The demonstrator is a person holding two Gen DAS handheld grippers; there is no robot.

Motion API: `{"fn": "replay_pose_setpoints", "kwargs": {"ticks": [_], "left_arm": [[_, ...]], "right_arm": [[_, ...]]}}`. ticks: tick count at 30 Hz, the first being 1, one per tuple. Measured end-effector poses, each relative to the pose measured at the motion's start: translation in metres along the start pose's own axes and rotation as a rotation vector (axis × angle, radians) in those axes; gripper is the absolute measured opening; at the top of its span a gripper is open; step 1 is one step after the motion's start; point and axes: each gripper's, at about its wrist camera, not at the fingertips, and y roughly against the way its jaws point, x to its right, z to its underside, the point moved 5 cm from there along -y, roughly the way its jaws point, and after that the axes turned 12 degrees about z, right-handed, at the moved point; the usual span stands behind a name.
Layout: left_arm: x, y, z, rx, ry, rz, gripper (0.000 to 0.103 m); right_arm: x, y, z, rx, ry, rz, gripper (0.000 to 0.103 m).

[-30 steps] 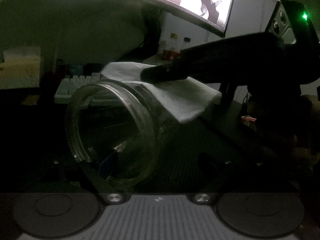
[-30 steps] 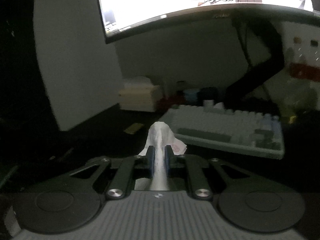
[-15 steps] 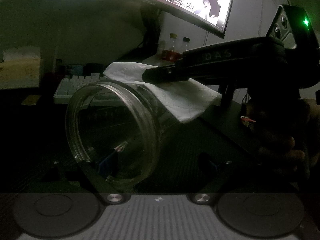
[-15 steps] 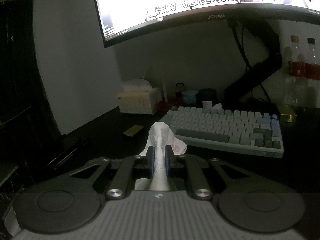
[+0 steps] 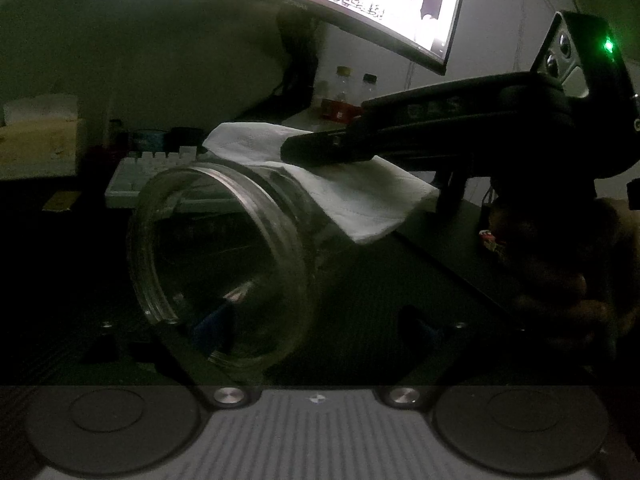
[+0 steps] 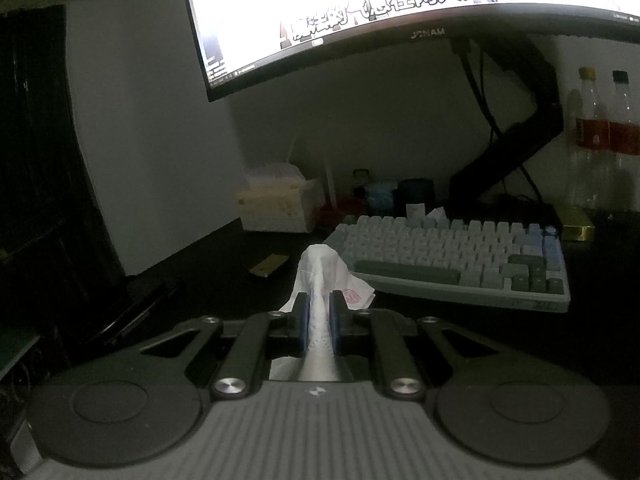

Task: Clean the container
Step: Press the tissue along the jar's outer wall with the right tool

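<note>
Closest to the left wrist camera, the left gripper [image 5: 316, 320] has its fingers set wide around a clear glass jar [image 5: 224, 268], one finger reaching into the mouth and the other well apart on the outside; the grip itself is dim, so whether the wall is firmly pinched is hard to say. The jar lies tilted on its side, mouth toward the camera, held above the dark surface [image 5: 380, 280]. Draped on its upper shoulder is one white tissue [image 5: 340, 184], pinched narrow between the fingers of the right gripper [image 6: 319, 316], which reaches in from the right.

The risks, as I judge them: smooth glass held by one wall could twist or slip if the wiping hand presses down hard, and a drop onto the surface could crack it. The tissue is thin and only a small fold is clamped, so a drag across the rim threads could tear it or pull it free. In this low light, smears may also go unnoticed.

Counting outward: one jar, one tissue, two grippers. Beyond them sit one keyboard [image 6: 460, 264], one tissue box [image 6: 280, 204], two bottles [image 6: 608, 128] and, farthest, one monitor [image 6: 400, 8].
</note>
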Motion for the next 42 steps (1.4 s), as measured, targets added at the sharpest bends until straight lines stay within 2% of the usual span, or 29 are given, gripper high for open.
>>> {"fn": "replay_pose_setpoints", "kwargs": {"ticks": [14, 15, 16, 17, 18, 19, 20, 23, 26, 31, 35, 40, 42], "left_arm": [[-0.005, -0.001, -0.004, 0.001, 0.001, -0.005, 0.091], [-0.006, 0.0, -0.005, 0.011, 0.007, -0.029, 0.088], [-0.006, 0.0, -0.005, 0.022, 0.005, -0.063, 0.073], [-0.008, -0.001, -0.005, 0.029, -0.007, -0.101, 0.05], [-0.009, -0.001, -0.004, 0.035, -0.018, -0.131, 0.045], [-0.009, -0.002, -0.004, 0.039, -0.028, -0.122, 0.032], [-0.009, -0.001, -0.003, 0.053, -0.032, -0.102, 0.026], [-0.01, 0.0, -0.004, 0.083, -0.027, -0.09, 0.023], [-0.014, 0.003, -0.006, 0.097, -0.008, -0.014, 0.013], [-0.013, 0.009, -0.01, 0.067, -0.015, 0.116, 0.013], [0.0, 0.019, -0.009, 0.052, -0.041, 0.272, 0.013], [0.002, 0.017, -0.009, 0.032, -0.1, 0.333, 0.015], [-0.001, 0.013, -0.008, 0.017, -0.098, 0.333, 0.023]], "right_arm": [[0.001, 0.004, 0.0, 0.004, 0.001, 0.008, 0.012], [0.001, 0.004, 0.0, 0.003, -0.004, 0.009, 0.012], [0.001, 0.005, 0.0, 0.003, -0.009, 0.01, 0.012], [0.003, 0.007, 0.0, 0.006, -0.018, 0.012, 0.011], [0.006, 0.01, 0.0, 0.01, -0.027, 0.015, 0.01], [0.009, 0.013, -0.001, 0.016, -0.034, 0.018, 0.01], [0.012, 0.016, -0.001, 0.023, -0.04, 0.022, 0.01], [0.021, 0.027, 0.0, 0.036, -0.058, 0.035, 0.01], [0.027, 0.037, 0.002, 0.035, -0.07, 0.041, 0.01], [0.032, 0.057, 0.011, 0.035, -0.051, 0.039, 0.011], [0.035, 0.071, 0.016, 0.043, -0.048, 0.051, 0.011], [0.035, 0.08, 0.016, -0.024, -0.158, -0.058, 0.011], [0.029, 0.079, 0.014, -0.028, -0.165, -0.092, 0.011]]}}
